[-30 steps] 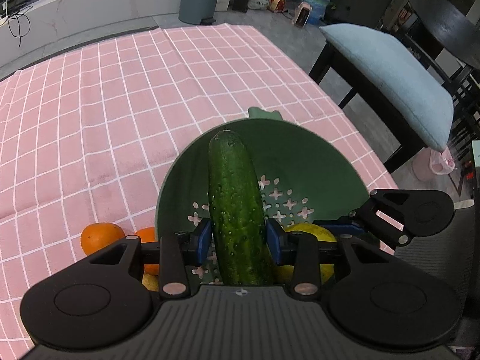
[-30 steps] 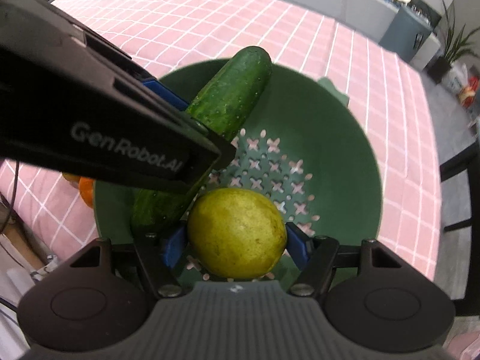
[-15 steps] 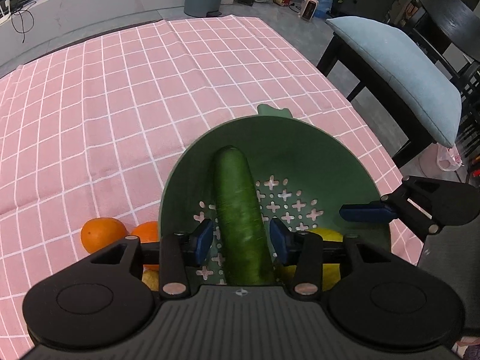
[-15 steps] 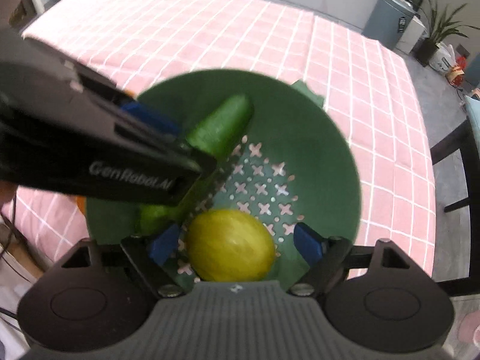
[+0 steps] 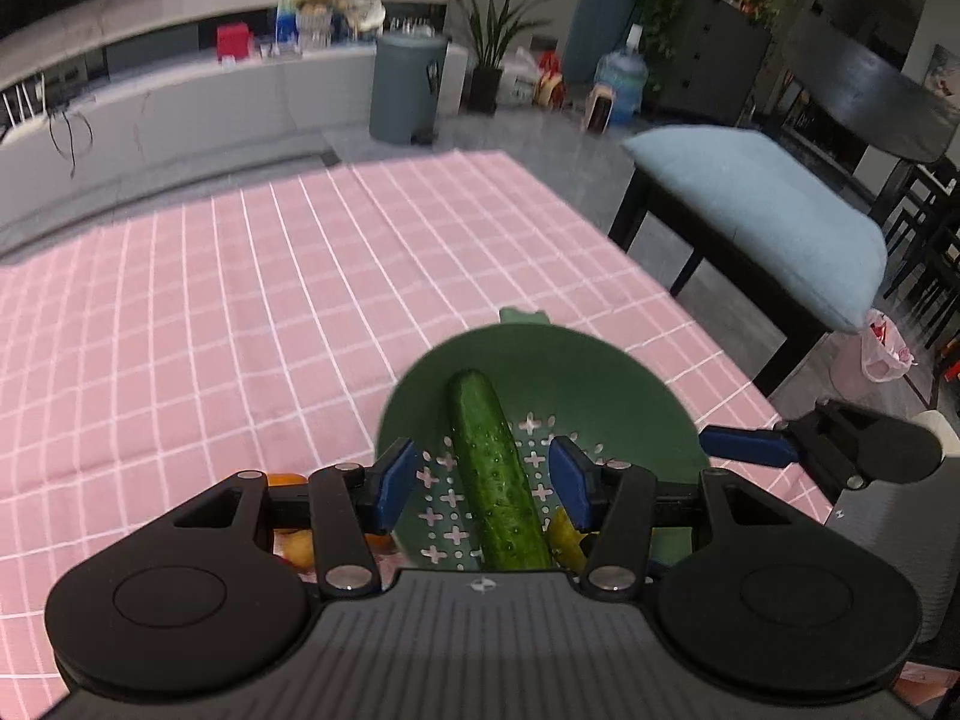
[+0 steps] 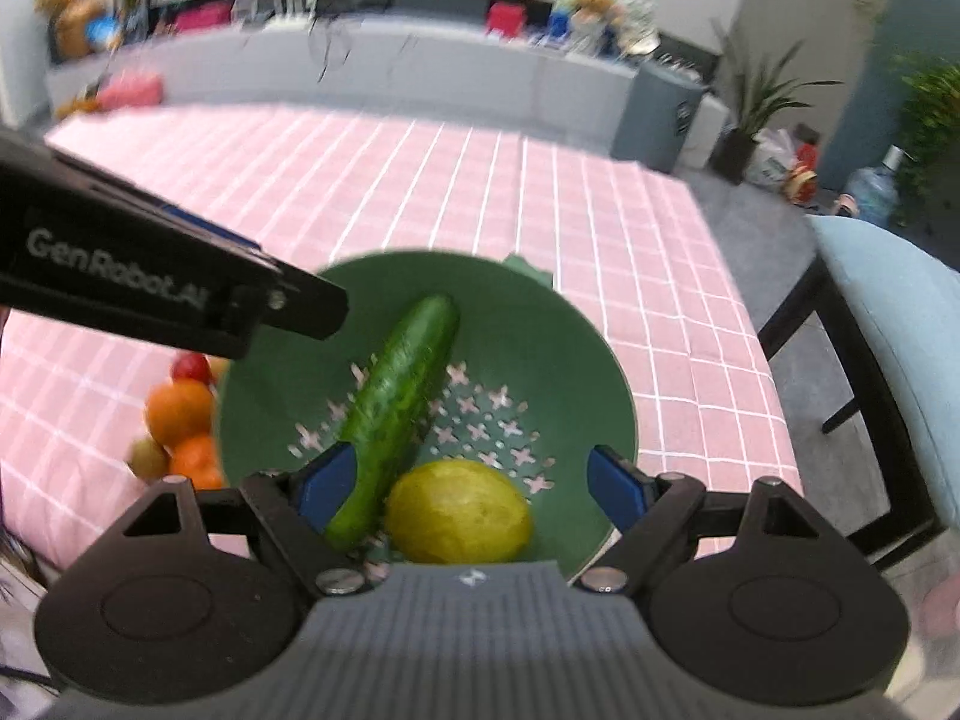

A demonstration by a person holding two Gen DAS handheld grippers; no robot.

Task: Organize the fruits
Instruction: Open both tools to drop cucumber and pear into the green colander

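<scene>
A green colander (image 5: 600,372) (image 6: 540,348) sits on the pink checked tablecloth near the table's right edge. A dark green cucumber (image 5: 495,474) (image 6: 396,408) lies in it beside a yellow-green lemon (image 6: 459,513), which shows only partly in the left wrist view (image 5: 564,537). My left gripper (image 5: 483,483) is open above the cucumber, not touching it; it also shows in the right wrist view (image 6: 240,300). My right gripper (image 6: 465,486) is open and raised above the lemon; one of its fingers (image 5: 744,447) shows in the left wrist view.
Oranges (image 6: 180,408), a small yellow fruit (image 6: 147,459) and a red fruit (image 6: 189,367) lie on the cloth left of the colander. A black chair with a light blue cushion (image 5: 768,216) stands past the table's right edge. A grey bin (image 5: 405,90) stands beyond the table.
Both grippers have opened, leaving the cucumber and the lemon lying in the colander. Both have lifted and pulled back, so more of the room shows.
</scene>
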